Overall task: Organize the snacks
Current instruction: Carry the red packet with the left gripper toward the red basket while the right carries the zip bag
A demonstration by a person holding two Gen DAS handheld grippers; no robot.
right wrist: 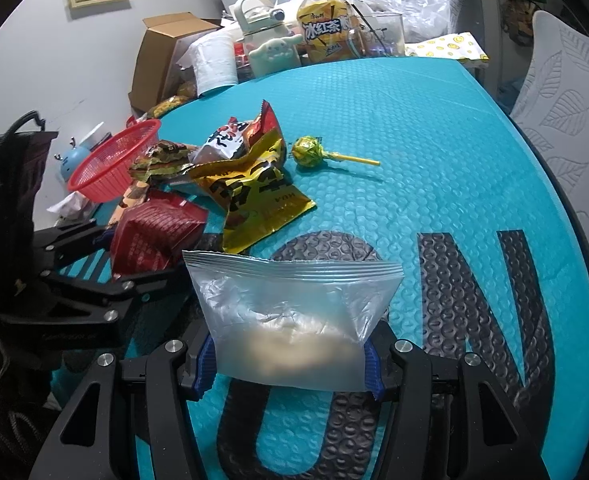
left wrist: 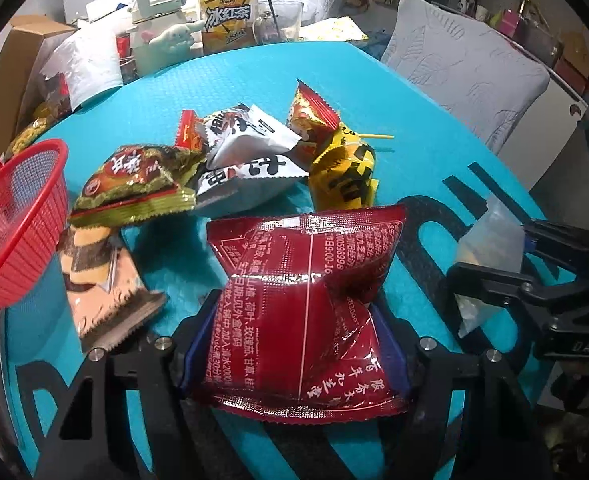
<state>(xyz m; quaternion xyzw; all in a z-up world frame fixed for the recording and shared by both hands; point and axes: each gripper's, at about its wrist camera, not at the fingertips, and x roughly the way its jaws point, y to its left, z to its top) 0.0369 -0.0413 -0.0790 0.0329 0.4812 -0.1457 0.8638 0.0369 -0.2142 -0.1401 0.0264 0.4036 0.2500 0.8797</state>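
The left gripper (left wrist: pixel 294 344) pinches a red packet (left wrist: pixel 306 300); other snacks lie at twelve o'clock, a basket (left wrist: pixel 18 224) at nine. The right gripper (right wrist: pixel 290 364) clamps a clear bag (right wrist: pixel 294 312).

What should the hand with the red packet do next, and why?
Probably carry the red packet over to the mouth of the clear zip bag. The left gripper already pinches the packet, crumpling it between its fingers, and the right gripper holds the bag upright nearby with its zip edge on top. Whether that edge is open I cannot tell.
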